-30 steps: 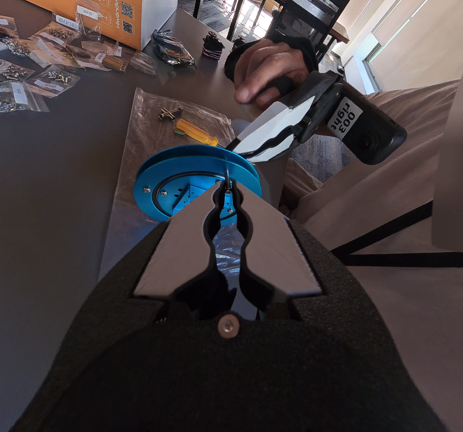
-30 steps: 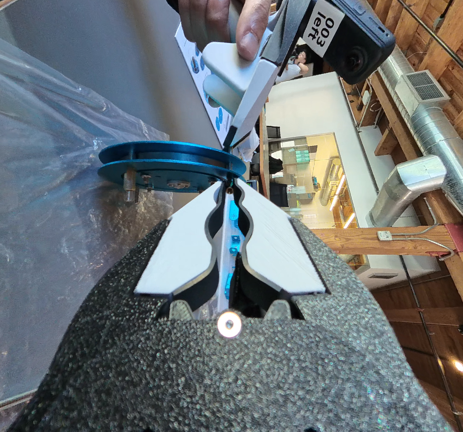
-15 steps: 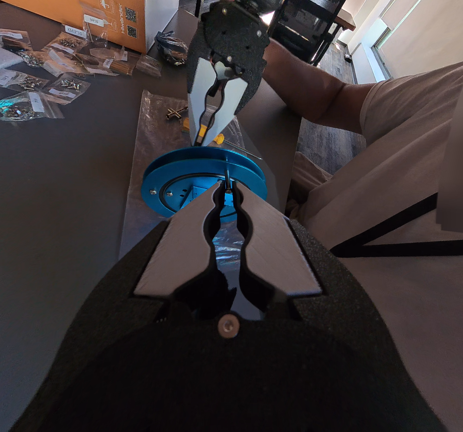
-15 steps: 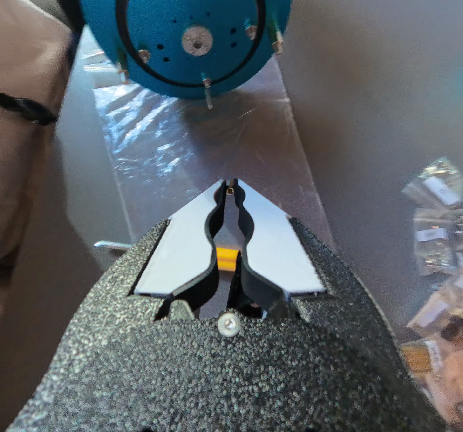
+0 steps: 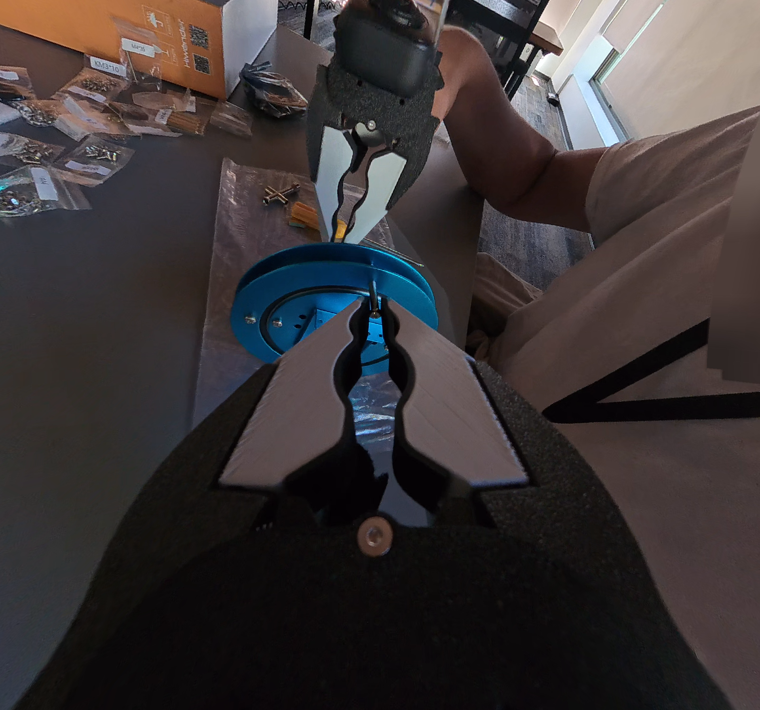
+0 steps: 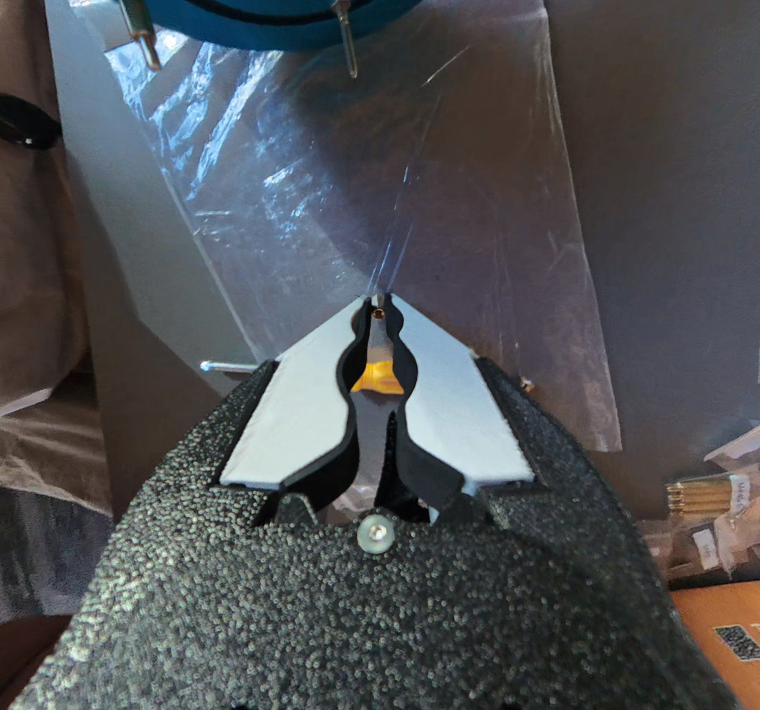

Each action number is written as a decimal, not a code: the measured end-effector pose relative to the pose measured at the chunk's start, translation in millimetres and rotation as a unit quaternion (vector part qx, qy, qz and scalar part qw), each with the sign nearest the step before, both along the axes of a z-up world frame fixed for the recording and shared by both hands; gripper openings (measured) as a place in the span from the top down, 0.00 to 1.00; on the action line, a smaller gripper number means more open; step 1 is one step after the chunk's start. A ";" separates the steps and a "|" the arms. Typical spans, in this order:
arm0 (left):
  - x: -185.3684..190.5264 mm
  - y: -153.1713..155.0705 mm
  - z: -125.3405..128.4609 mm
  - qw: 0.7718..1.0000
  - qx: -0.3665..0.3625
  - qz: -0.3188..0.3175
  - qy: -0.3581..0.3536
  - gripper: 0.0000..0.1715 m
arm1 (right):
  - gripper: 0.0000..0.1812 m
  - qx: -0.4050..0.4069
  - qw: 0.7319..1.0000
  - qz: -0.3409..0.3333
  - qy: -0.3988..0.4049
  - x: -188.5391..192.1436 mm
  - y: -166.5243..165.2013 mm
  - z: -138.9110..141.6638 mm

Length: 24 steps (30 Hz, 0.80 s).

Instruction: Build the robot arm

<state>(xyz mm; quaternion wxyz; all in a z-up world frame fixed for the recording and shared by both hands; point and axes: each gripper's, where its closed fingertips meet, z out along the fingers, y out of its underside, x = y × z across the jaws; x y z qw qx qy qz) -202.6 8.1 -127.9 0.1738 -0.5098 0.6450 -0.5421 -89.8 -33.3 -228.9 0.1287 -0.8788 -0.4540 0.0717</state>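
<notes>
We hold the left gripper with its jaws drawn narrow onto a slim metal post that stands up from the blue disc assembly, so the whole piece hangs from that single pin, raised and tilted above the clear plastic sheet on the dark table. We judge that this tilt turns the disc's underside toward our other tool.

The right gripper points at that underside, well apart from it, its tips pinched narrow around a tiny brass-coloured part (too small to say whether it is a standoff or a nut). Two more posts jut from the disc toward it. A yellow-handled screwdriver lies on the sheet beneath the right jaws, beside a small cross wrench.
</notes>
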 end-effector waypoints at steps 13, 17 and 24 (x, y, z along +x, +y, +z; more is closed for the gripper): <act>0.2 0.7 0.8 1.000 -0.011 -0.006 -0.003 0.98 | 0.90 0.227 0.940 0.067 0.246 -91.3 36.4 91.8; 2.8 -2.6 0.4 1.000 -0.007 -0.013 0.000 0.98 | 0.92 0.237 0.932 0.073 0.264 -98.8 38.6 94.5; 2.2 -4.7 -0.2 1.000 -0.008 -0.018 -0.001 0.98 | 0.94 0.247 0.932 0.078 0.255 -101.7 39.2 94.4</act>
